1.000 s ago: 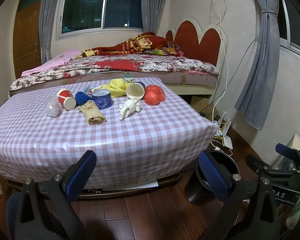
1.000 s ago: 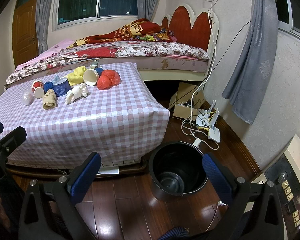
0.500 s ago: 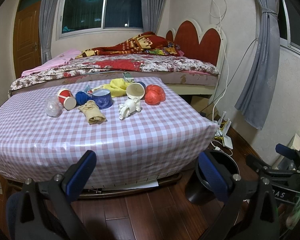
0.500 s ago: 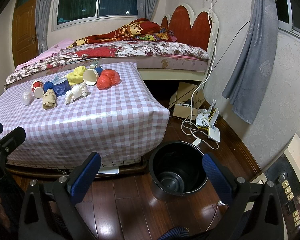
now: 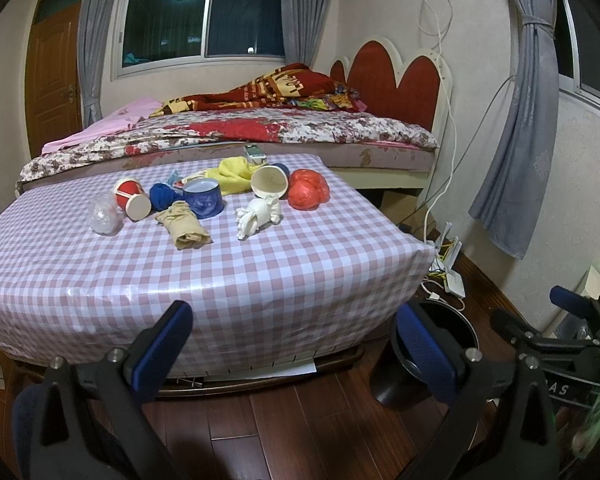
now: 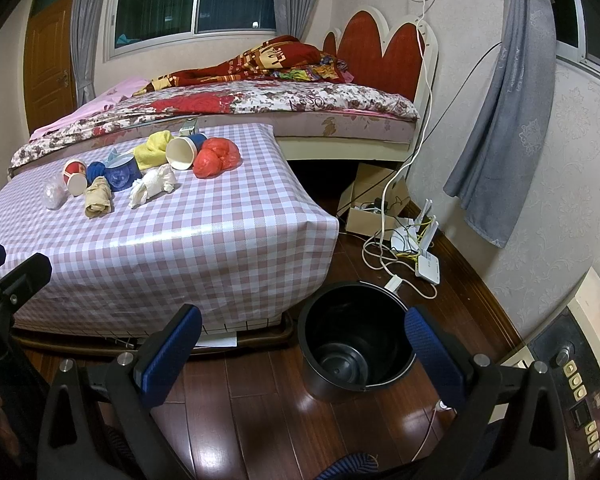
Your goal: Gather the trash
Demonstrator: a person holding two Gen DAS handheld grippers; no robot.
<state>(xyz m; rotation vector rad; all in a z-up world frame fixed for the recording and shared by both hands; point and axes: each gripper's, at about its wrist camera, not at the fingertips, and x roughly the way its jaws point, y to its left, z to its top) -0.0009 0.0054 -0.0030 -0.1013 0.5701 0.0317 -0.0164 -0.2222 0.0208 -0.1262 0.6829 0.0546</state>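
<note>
Checked surface (image 5: 260,272) carries untouched trash (image 5: 260,212) at 12 o'clock; both grippers (image 5: 296,344) (image 6: 300,344) gape empty, so reaching out comes next, bin (image 6: 356,344) waiting.

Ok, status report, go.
Left gripper and right gripper both open, empty, short of the table. Trash pile untouched on the cloth. Black bin empty on the floor. Nothing blocking.
</note>
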